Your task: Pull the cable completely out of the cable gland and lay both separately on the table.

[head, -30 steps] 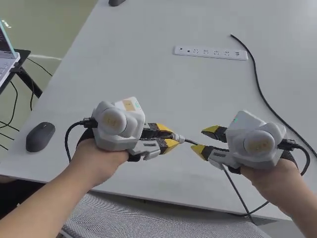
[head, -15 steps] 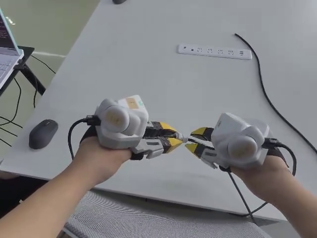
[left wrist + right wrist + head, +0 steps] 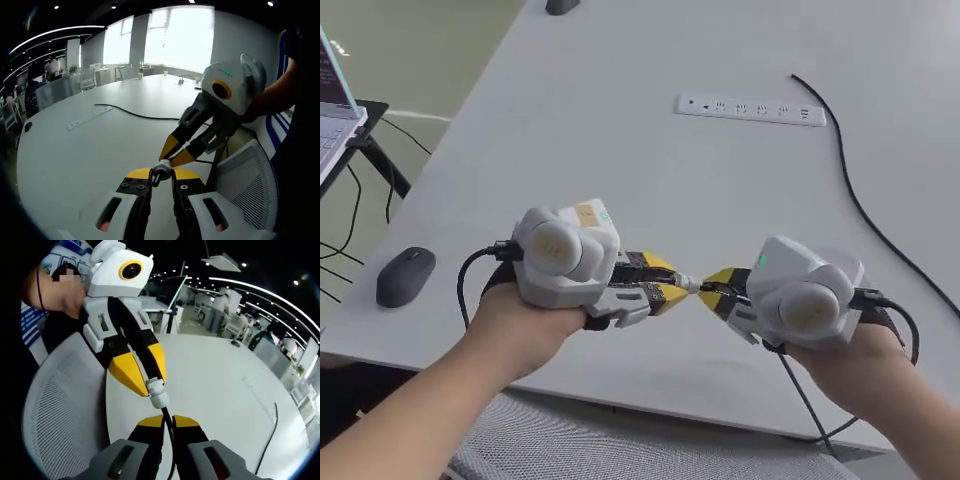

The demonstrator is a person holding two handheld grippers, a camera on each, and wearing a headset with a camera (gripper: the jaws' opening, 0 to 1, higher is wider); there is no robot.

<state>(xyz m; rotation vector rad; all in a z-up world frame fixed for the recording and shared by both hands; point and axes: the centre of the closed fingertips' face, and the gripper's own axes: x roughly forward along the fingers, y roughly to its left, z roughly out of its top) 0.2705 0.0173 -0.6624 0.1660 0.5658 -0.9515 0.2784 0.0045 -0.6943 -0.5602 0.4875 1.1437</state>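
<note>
Nearest the person, over the bench's front edge, the two grippers meet tip to tip. The left gripper [image 3: 678, 283] has its fingers closed on the gland [image 3: 691, 286], a small pale fitting. In the left gripper view it sits right between the yellow tips.

The right gripper [image 3: 708, 288] faces it from 3 o'clock. Its fingers are pinched on the cable [image 3: 165, 414] just behind the gland, so the two sets of tips are almost touching.

The gland lies at 9 o'clock from the right fingers. The cable's long axis runs 9 to 3 through both grips, in line with the right fingers. Past them the black cable drops toward 5 o'clock under the right hand and off the bench edge.

The cable looks to be seated in the gland, with neither part lying on the bench [image 3: 620, 150] yet. The pull probably needs the right gripper to draw straight toward 3 o'clock along that axis while the left one holds the gland. The right grip is so close to the gland that a slip is possible.

Farther off, a mouse [image 3: 405, 277] sits at 9 o'clock. A power strip [image 3: 750, 108] and a loose black cord [image 3: 850, 190] lie toward 1 o'clock.
</note>
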